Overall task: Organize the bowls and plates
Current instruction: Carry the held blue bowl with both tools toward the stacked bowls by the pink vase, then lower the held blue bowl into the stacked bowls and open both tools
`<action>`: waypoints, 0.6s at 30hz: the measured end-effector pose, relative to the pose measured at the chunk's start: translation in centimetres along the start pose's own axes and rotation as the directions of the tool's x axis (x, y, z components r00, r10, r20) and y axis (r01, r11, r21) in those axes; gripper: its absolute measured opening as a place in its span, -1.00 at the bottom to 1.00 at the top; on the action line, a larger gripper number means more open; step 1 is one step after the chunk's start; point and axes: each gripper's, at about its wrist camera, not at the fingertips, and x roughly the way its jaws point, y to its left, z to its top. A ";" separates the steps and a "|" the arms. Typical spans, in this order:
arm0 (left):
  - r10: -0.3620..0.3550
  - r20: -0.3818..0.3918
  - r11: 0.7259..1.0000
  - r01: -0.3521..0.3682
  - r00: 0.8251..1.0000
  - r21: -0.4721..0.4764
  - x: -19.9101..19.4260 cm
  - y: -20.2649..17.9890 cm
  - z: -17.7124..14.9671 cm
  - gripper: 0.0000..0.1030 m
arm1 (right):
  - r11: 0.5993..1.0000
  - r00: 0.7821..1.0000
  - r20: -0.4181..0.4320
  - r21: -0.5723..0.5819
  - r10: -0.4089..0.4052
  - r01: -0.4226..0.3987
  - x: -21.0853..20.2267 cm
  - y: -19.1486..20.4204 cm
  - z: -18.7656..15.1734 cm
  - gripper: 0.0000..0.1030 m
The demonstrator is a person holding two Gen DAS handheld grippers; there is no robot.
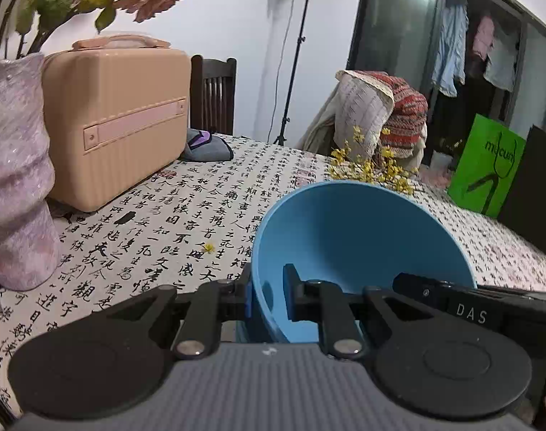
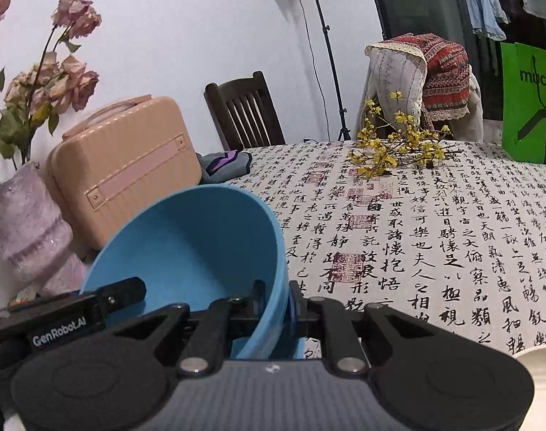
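A blue bowl (image 1: 359,237) sits tilted between our two grippers above a table draped in a calligraphy-print cloth (image 1: 186,222), its open side turned toward the cameras. Our left gripper (image 1: 267,296) is clamped on the bowl's left rim, one finger inside the wall and one outside. Our right gripper (image 2: 277,303) pinches the opposite rim the same way, its pads pressed to the wall. In each wrist view the other gripper's black body reaches in across the bowl's near edge. Behind the bowl, yellow flowering twigs (image 2: 398,149) lie on the cloth. To the left stands a peach-coloured hard case (image 1: 118,122) beside a mauve textured vase (image 1: 18,176) holding faded pink flowers (image 2: 75,82). A grey and purple cloth (image 1: 206,145) lies just past the case. A dark wooden chair (image 2: 242,109), a light stand (image 1: 300,54) and a green bag (image 2: 531,104) frame the far side. A white dish rim (image 2: 542,366) shows at the lower right of the right wrist view.
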 end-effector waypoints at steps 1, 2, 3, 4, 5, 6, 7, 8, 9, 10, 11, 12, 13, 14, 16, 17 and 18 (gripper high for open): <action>-0.001 -0.004 1.000 0.001 1.000 0.004 0.1 0.0 0.0 -0.68 | 1.000 1.000 0.000 -0.010 -0.004 0.004 0.0 0.1 0.0 -0.73; -0.001 -0.009 1.000 0.001 1.000 0.008 0.1 0.0 0.0 -0.68 | 1.000 1.000 0.001 -0.019 -0.007 0.007 0.0 0.1 -0.1 -0.73; 0.000 -0.014 1.000 0.001 1.000 0.011 0.2 0.0 0.0 -0.68 | 0.999 1.000 0.004 -0.034 -0.014 0.014 0.1 0.3 -0.1 -0.73; 0.000 -0.019 1.000 0.001 1.000 0.012 0.4 0.0 0.0 -0.68 | 0.999 1.000 0.006 -0.046 -0.018 0.019 0.1 0.5 -0.1 -0.71; -0.003 -0.023 1.000 0.004 1.000 0.012 0.5 0.1 -0.1 -0.68 | 0.998 1.000 0.010 -0.056 -0.022 0.022 0.1 0.6 -0.1 -0.65; -0.005 -0.027 1.000 0.006 1.000 0.013 0.5 0.0 -0.1 -0.68 | 0.998 1.000 0.012 -0.065 -0.026 0.027 0.1 0.7 -0.2 -0.62; -0.006 -0.029 1.000 0.006 1.000 0.013 0.6 0.0 -0.1 -0.68 | 0.997 0.999 0.014 -0.073 -0.031 0.032 0.2 0.8 -0.2 -0.55; -0.006 -0.033 1.000 0.007 0.999 0.013 0.6 -0.1 -0.1 -0.68 | 0.996 0.999 0.016 -0.079 -0.033 0.034 0.2 0.9 -0.2 -0.50; -0.007 -0.035 1.000 0.008 0.999 0.013 0.6 -0.1 -0.1 -0.68 | 0.996 0.999 0.019 -0.082 -0.030 0.031 0.2 0.8 -0.2 -0.48; -0.008 -0.034 1.000 0.008 0.999 0.014 0.6 -0.1 -0.1 -0.68 | 0.996 1.000 0.019 -0.083 -0.024 0.025 0.2 0.7 -0.2 -0.46; -0.010 -0.035 1.000 0.010 0.999 0.015 0.7 -0.1 0.0 -0.68 | 0.996 1.000 0.022 -0.083 -0.019 0.021 0.1 0.7 -0.1 -0.45; -0.014 -0.037 1.000 0.014 0.999 0.012 0.8 0.0 0.0 -0.65 | 0.996 0.999 0.028 -0.083 -0.016 0.018 0.1 0.6 -0.1 -0.44; -0.017 -0.037 1.000 0.017 0.999 0.010 0.8 0.0 0.1 -0.64 | 0.996 0.999 0.034 -0.082 -0.012 0.015 0.0 0.6 0.0 -0.42; -0.017 -0.034 1.000 0.017 0.999 0.008 0.8 0.1 0.1 -0.63 | 0.997 0.999 0.041 -0.080 -0.004 0.008 -0.1 0.5 0.0 -0.36; -0.022 -0.024 1.000 0.022 0.999 0.003 0.7 0.1 0.3 -0.32 | 0.997 0.998 0.062 -0.070 0.020 -0.016 -0.6 0.3 0.2 -0.14; -0.025 -0.018 1.000 0.024 1.000 -0.008 0.6 0.3 0.3 -0.23 | 0.997 0.997 0.076 -0.070 0.028 -0.023 -0.9 0.3 0.2 0.04; -0.033 -0.014 0.999 0.033 0.999 -0.018 0.5 0.4 0.4 -0.16 | 0.997 0.996 0.089 -0.073 0.033 -0.027 -1.2 0.2 0.2 0.10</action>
